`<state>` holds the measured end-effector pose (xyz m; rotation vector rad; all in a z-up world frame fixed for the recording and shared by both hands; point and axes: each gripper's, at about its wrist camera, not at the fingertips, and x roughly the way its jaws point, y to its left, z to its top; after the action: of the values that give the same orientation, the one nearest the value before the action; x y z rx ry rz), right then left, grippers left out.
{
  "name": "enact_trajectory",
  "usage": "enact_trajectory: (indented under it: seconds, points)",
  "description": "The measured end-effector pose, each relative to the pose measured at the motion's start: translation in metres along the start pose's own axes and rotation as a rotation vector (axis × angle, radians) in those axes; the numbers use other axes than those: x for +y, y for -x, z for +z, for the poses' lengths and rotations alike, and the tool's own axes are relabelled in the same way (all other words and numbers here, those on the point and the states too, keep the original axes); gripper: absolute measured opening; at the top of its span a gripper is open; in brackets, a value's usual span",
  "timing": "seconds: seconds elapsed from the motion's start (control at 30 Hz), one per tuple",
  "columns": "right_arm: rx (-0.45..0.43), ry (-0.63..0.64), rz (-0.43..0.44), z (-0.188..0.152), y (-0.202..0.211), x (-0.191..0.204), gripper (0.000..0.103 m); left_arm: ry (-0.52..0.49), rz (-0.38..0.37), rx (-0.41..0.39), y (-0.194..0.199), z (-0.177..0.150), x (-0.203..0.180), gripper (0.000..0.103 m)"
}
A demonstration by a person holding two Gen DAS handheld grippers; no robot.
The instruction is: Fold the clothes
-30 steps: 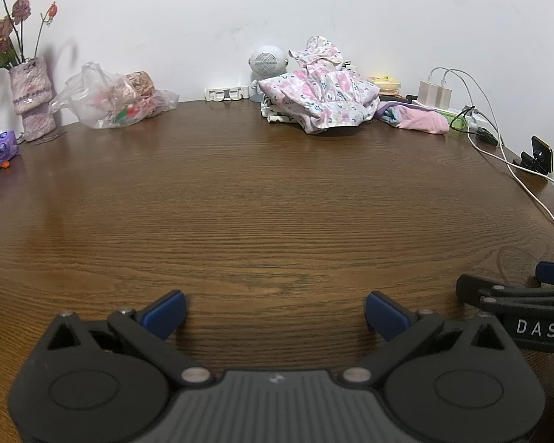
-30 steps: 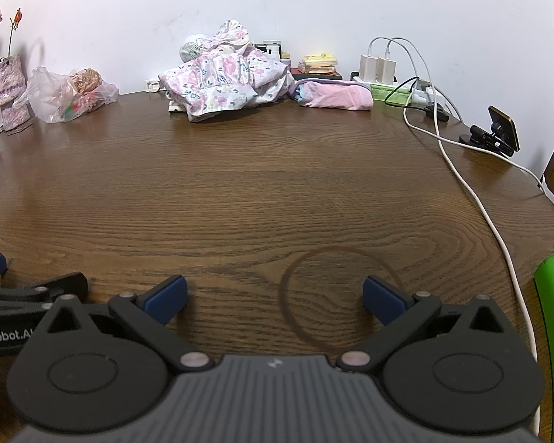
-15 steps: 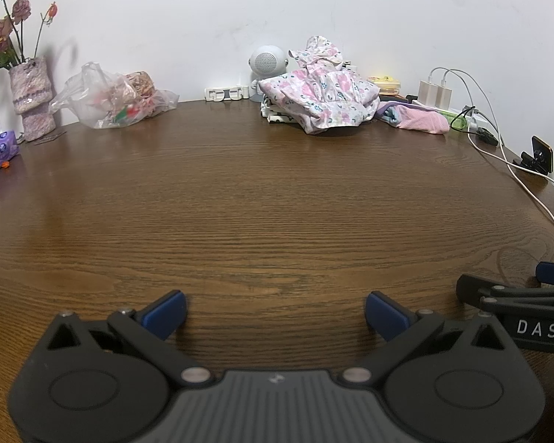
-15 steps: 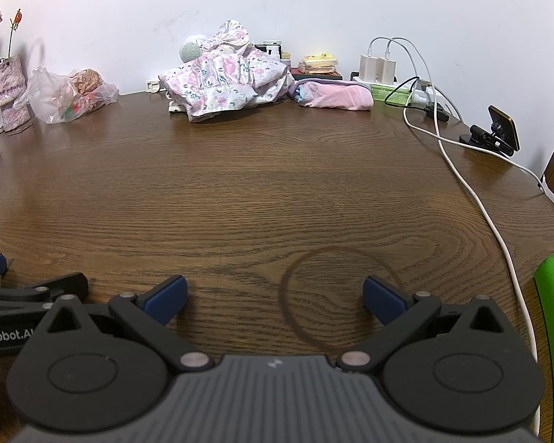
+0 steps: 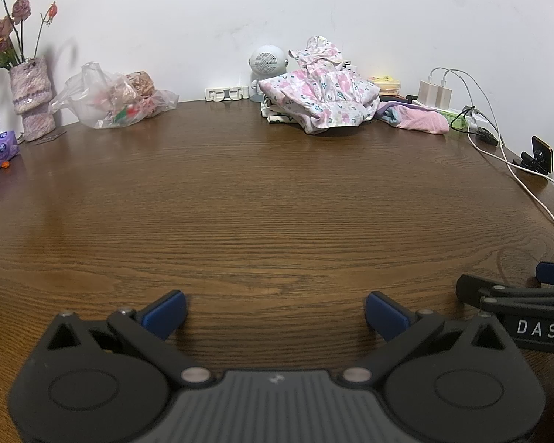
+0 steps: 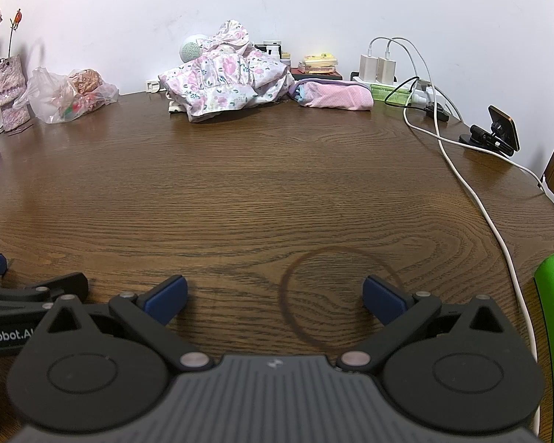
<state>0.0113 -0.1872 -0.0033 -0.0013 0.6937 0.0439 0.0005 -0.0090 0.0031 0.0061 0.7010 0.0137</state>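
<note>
Both tongs, left (image 5: pixel 275 312) and right (image 6: pixel 275 299), sit spread and empty at the near edge of the table (image 5: pixel 277 203), side by side. The floral clothes (image 5: pixel 319 90) lie heaped at the far side by the wall, well apart; soft and light, they are probably best pinched at a hem or corner.

Clothes pile (image 5: pixel 319 99) at table (image 5: pixel 262 199) rear ctr; bag (image 5: pixel 110 99) left, chargers (image 5: pixel 435 92) right.

No visible change since before.
</note>
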Motion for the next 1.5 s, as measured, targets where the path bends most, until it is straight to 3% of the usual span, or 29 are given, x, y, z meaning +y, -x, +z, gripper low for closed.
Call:
enact_trajectory:
  seconds: [1.3, 1.37, 1.4, 1.5]
  points:
    - [-0.001, -0.001, -0.010, 0.001, -0.002, 0.000, 0.103, -0.005, -0.003, 0.013, -0.001, 0.004, -0.002, 0.103]
    - [0.015, -0.004, 0.002, 0.003, 0.000, -0.002, 0.103, 0.008, -0.024, 0.026, 0.001, 0.009, -0.001, 0.098]
    - [0.038, -0.014, 0.017, 0.007, 0.001, -0.004, 0.103, 0.023, -0.039, 0.029, 0.004, 0.011, 0.000, 0.089]
    - [0.088, -0.081, 0.097, 0.023, 0.009, -0.017, 0.103, 0.001, -0.064, -0.037, 0.019, 0.032, -0.003, 0.090]
